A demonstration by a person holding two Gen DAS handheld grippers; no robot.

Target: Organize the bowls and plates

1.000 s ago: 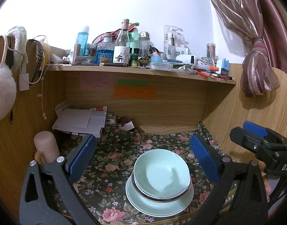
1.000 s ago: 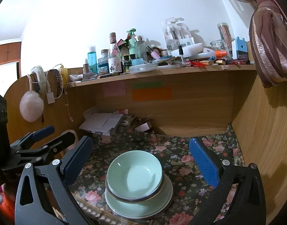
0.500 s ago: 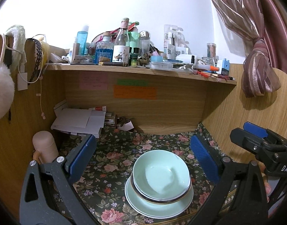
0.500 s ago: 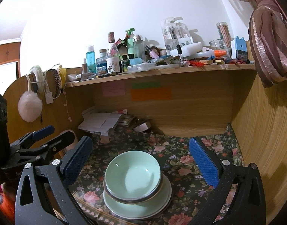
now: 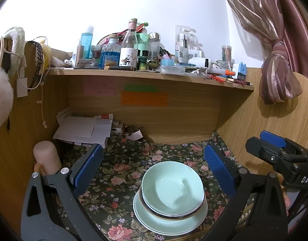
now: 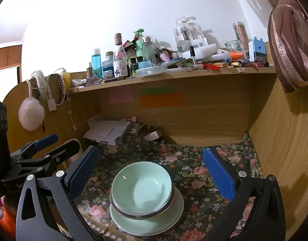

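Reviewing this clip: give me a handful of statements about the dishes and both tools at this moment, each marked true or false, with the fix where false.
1. The green bowl sits on top of the plate stack. True.
2. The left tool is clamped on the bowl's rim. False: its jaws stand wide open and hold nothing.
3. The right tool is open and empty. True.
4. The bowl is full of food. False: it is empty.
5. The dishes rest on a floral cloth. True.
6. The shelf above the desk is bare. False: it is crowded with bottles and small items.
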